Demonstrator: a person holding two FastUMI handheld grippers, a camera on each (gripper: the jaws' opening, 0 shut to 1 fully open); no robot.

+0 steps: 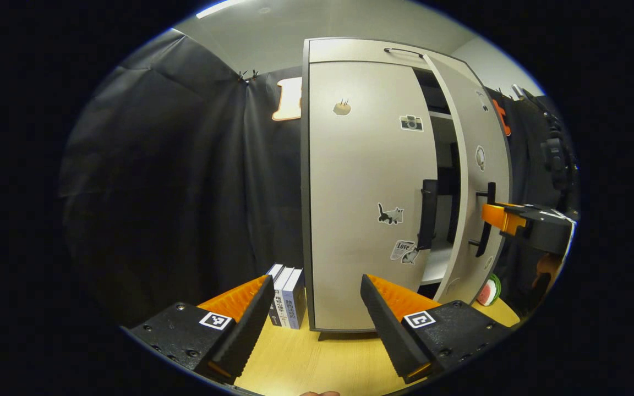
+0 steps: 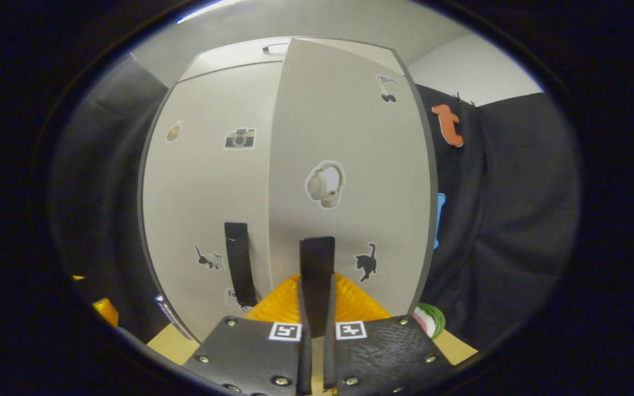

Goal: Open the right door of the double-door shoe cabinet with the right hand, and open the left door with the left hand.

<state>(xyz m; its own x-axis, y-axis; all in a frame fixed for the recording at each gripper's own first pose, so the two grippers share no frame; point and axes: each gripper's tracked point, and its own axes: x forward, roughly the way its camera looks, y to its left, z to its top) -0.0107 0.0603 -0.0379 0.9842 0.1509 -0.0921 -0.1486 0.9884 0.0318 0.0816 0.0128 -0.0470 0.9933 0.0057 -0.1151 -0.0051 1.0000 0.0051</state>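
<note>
Your right gripper (image 2: pixel 315 308) is clamped on the right handle (image 2: pixel 317 264), both fingers pressed against the bar. The right door (image 2: pixel 350 165) it belongs to stands swung partly out from the cabinet (image 1: pixel 344 49), with shelves showing in the gap. Your left gripper (image 1: pixel 317 308) has its jaws wide apart, holding nothing, and sits short of the left door (image 1: pixel 366 181), which lies flush and closed. The left handle (image 1: pixel 427 214) is untouched. The cabinet stands on a wooden table (image 1: pixel 317 357), with books (image 1: pixel 287 297) just beside its left edge.
</note>
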